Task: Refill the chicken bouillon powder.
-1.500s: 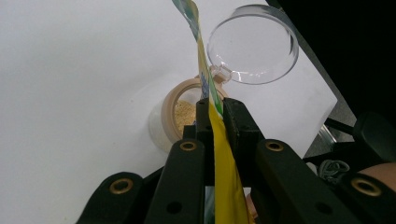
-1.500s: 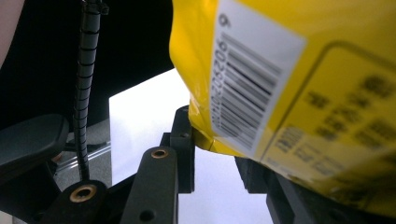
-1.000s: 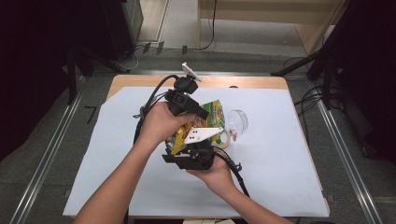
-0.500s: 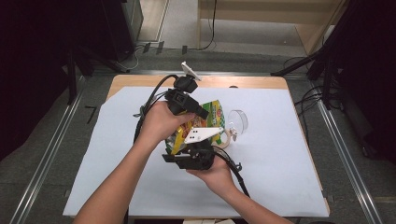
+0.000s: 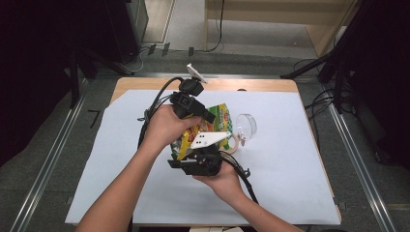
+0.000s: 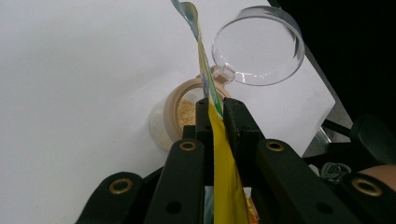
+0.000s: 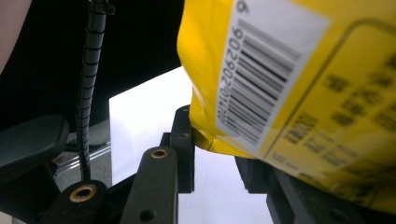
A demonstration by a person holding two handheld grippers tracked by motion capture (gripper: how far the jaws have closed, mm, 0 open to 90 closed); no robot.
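Yellow packet (image 6: 223, 163) pinched tight in left gripper (image 6: 216, 114), right gripper (image 7: 219, 154) clamped on barcode corner; jar (image 6: 180, 116) visible past left gripper's jaws

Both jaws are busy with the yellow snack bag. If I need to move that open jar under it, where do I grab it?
Take the jar by its tan rim, jaws coming straight down from above, on the side away from the clear lid. The lid hangs open on its hinge, so that side is blocked, and the round neck gives two opposite faces.
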